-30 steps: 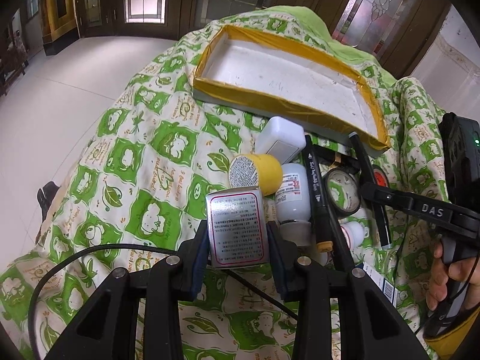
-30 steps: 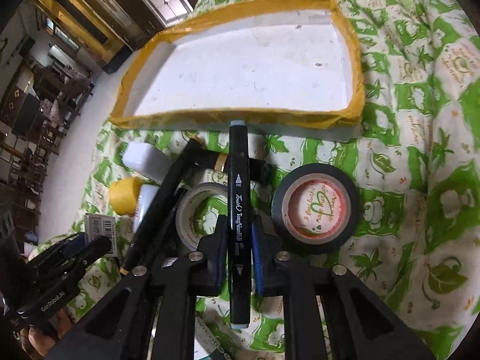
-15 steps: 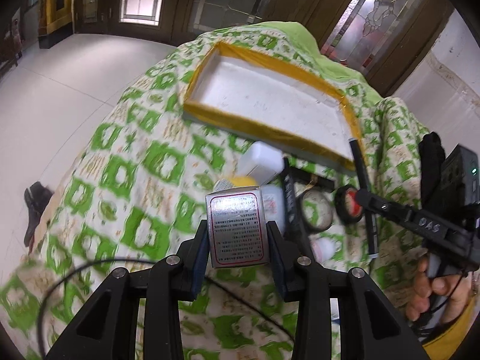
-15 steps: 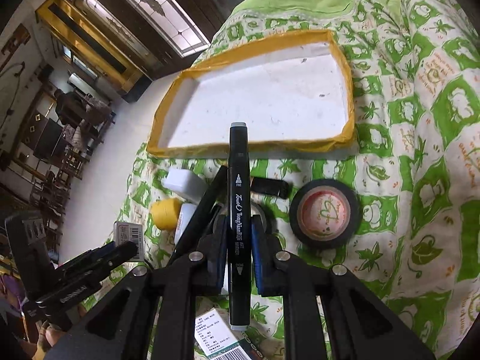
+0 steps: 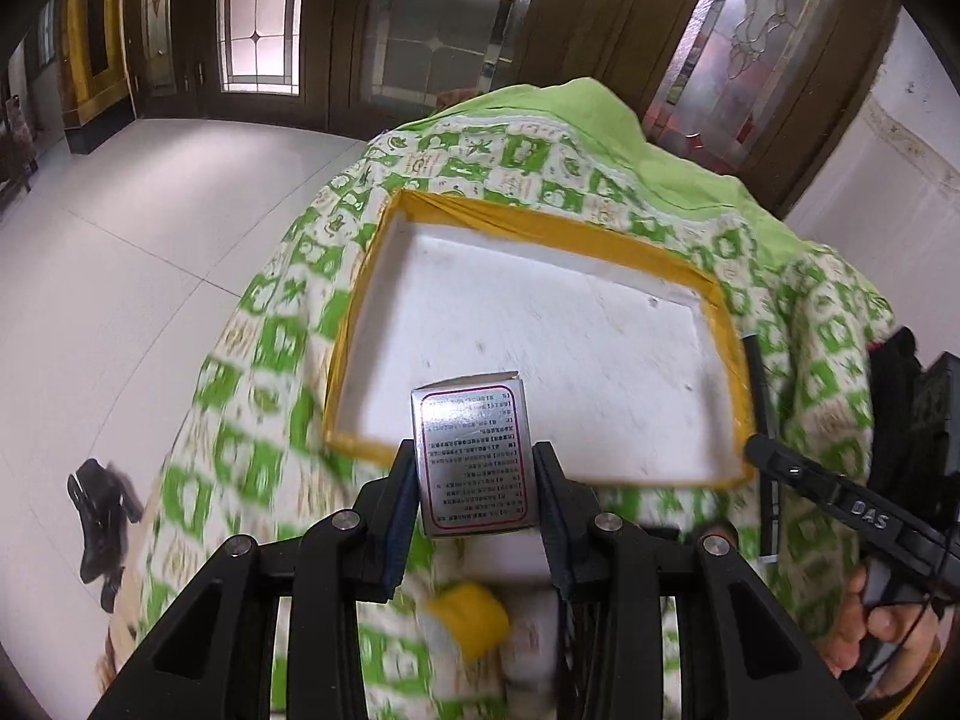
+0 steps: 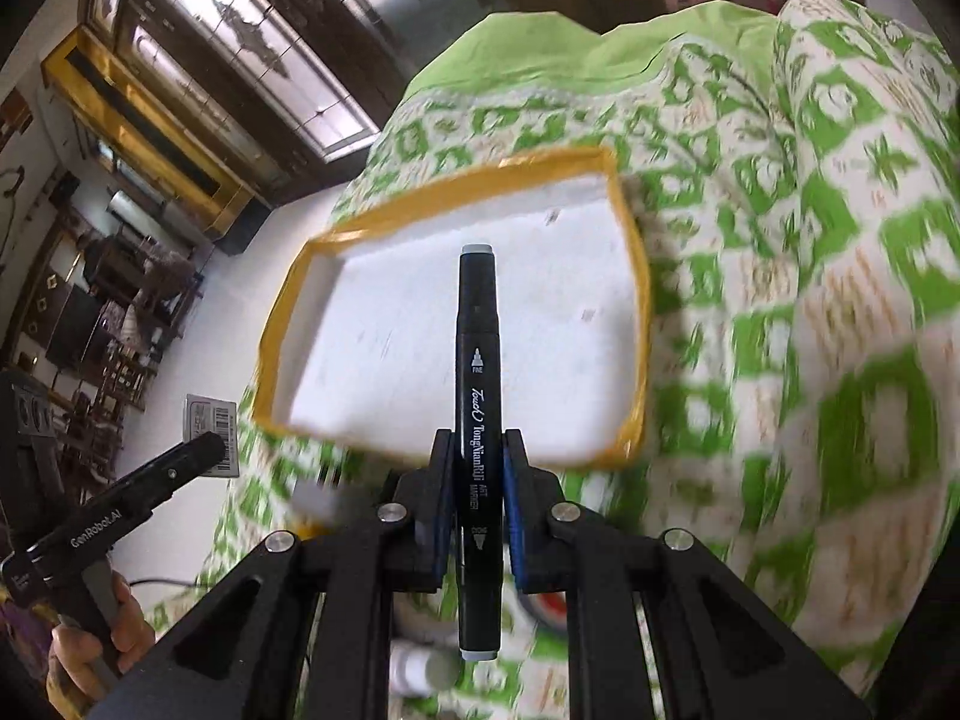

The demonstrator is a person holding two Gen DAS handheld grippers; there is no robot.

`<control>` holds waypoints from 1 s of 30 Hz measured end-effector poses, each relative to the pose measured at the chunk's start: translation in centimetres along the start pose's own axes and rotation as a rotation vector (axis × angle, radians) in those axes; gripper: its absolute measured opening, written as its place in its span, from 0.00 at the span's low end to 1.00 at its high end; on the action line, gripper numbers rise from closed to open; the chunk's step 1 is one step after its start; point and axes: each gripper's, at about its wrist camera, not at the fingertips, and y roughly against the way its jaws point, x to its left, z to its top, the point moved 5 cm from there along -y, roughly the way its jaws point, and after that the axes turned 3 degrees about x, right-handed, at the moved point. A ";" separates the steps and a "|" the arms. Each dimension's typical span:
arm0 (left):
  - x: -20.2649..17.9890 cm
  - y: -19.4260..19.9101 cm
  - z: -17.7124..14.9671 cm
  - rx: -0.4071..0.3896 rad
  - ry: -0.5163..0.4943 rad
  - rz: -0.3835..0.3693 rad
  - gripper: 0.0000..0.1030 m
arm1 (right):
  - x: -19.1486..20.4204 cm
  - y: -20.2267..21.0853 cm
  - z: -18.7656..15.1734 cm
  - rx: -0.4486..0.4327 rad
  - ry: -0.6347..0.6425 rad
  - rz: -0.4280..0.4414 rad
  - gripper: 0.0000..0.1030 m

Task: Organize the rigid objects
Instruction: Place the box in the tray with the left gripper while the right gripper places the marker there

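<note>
A pale tiled floor (image 5: 120,252) runs back to dark wooden doors with leaded glass panes (image 5: 258,12), and in front of them a green and white patterned cloth (image 5: 264,360) drapes the table. On the cloth lies a shallow white tray (image 5: 600,348) with a yellow taped rim, its floor bare.

Much of the cloth is smeared by motion blur. Below the left gripper's fingers a yellow lump (image 5: 471,618) and something white beside it are too blurred to name. In the right wrist view a red and black round thing (image 6: 549,606) and a small white bottle (image 6: 420,669) are mostly hidden behind the gripper.

The left gripper (image 5: 474,492) is clamped on a small silver box (image 5: 471,456) with a red-bordered label, held upright over the tray's near edge. The right gripper (image 6: 477,504) is closed tight on a black marker (image 6: 478,420), which points forward over the tray's near rim. Each gripper's handle is held by a hand (image 5: 870,630).
</note>
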 end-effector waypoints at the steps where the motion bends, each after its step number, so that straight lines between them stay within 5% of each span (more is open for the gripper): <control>1: 0.2 -0.7 0.6 0.005 0.004 0.007 0.37 | -0.1 -0.2 0.4 -0.004 -0.002 -0.005 0.14; 13: 1.6 -7.4 4.5 0.054 0.025 0.073 0.37 | -1.0 -5.3 4.6 0.008 0.020 -0.084 0.14; 25: 2.2 -9.6 4.1 0.070 0.038 0.098 0.38 | -1.9 -7.8 4.0 0.070 0.031 -0.171 0.14; 30: 2.2 -8.9 3.3 0.060 0.034 0.086 0.55 | -2.1 -7.8 3.9 0.053 0.041 -0.207 0.14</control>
